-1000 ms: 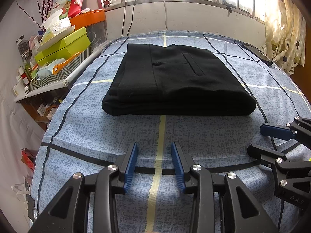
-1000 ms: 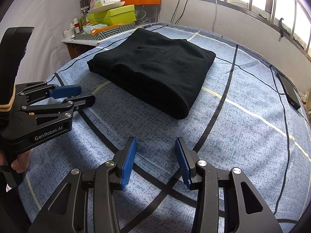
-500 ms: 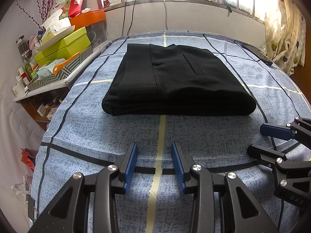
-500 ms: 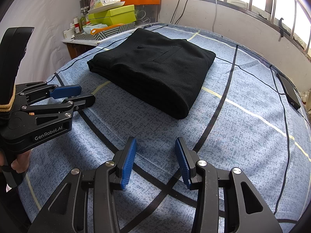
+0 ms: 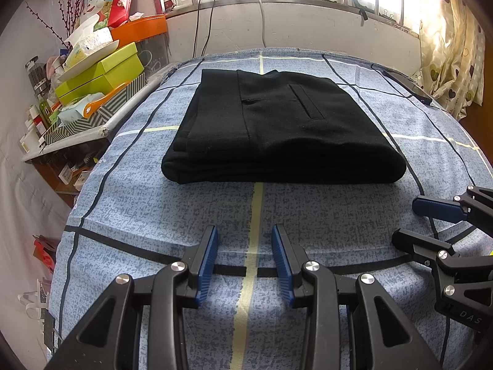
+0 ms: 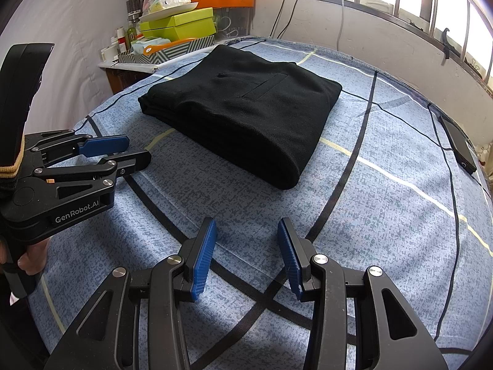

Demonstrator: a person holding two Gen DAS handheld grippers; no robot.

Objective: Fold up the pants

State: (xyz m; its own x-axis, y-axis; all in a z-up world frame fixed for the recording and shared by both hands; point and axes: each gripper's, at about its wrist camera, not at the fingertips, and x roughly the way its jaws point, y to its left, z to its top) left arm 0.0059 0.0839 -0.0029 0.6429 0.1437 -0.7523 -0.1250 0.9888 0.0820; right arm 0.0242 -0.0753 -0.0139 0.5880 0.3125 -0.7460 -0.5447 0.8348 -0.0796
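Unmoved since earlier frames: pants [image 5: 283, 129] folded on bed [image 5: 154, 203]; left gripper [image 5: 245, 254], right gripper [image 6: 246, 256] agape, empty. Right view only: "GenRobot.AI" marking, hand [image 6: 32, 257].

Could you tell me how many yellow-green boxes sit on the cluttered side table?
2: the upper box sits stacked on the lower box, under a white plate. Clutter may hide others.
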